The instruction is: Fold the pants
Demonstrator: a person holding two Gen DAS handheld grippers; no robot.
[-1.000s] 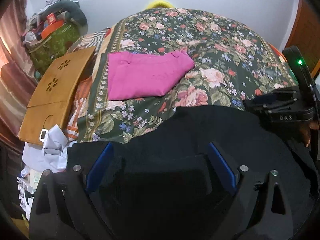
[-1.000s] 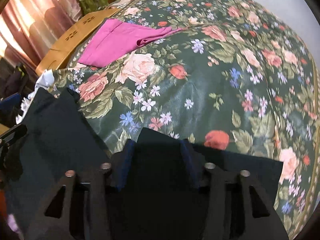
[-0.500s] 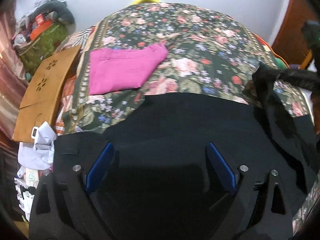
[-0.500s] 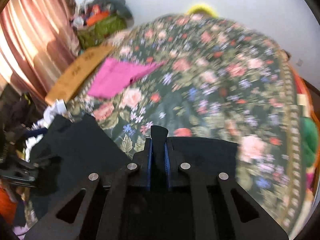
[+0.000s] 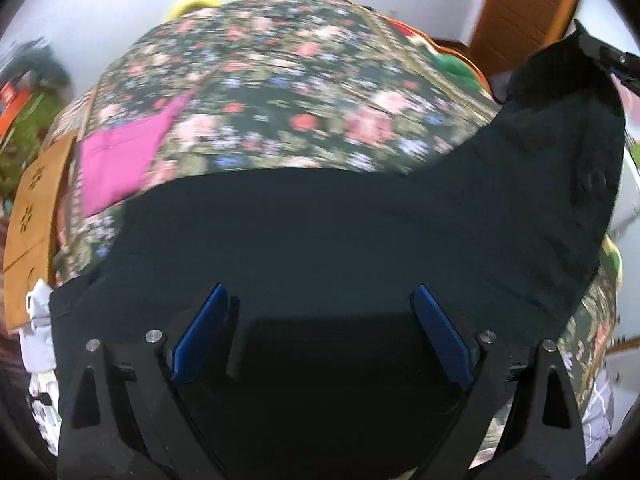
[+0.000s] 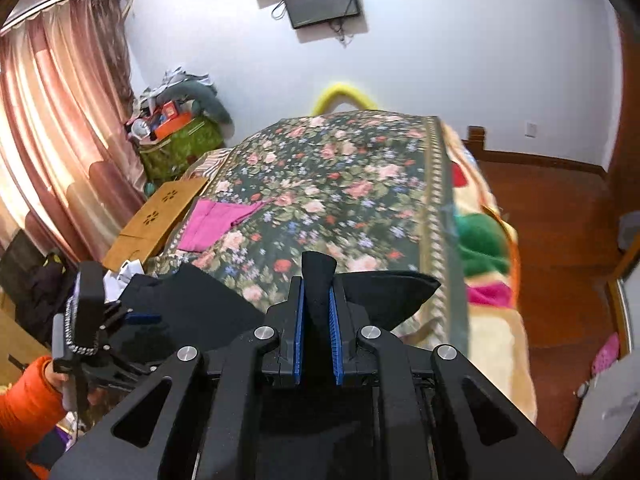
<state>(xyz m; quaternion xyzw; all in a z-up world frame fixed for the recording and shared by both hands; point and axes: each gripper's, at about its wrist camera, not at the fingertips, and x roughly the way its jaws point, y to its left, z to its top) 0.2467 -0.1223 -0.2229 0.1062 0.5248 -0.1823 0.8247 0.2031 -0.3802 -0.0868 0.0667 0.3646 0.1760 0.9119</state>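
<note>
The black pants [image 5: 360, 240], soft and limp, are spread over the bed [image 6: 340, 184] at 6 o'clock. A corner is pinched by the right tool [image 6: 317, 344]; the left tool [image 5: 320, 336] is held spread. Edges are best gripped.

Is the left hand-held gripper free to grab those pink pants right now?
Probably yes: the left hand-held gripper is open and the pink pants lie uncovered, though farther up the bed, past the black pants.

Daylight glows through the curtain [image 6: 52, 152] left of the right gripper [image 6: 316, 344]; the left wrist view is motion-blurred, edges fisheye-bent and vignetted.
</note>
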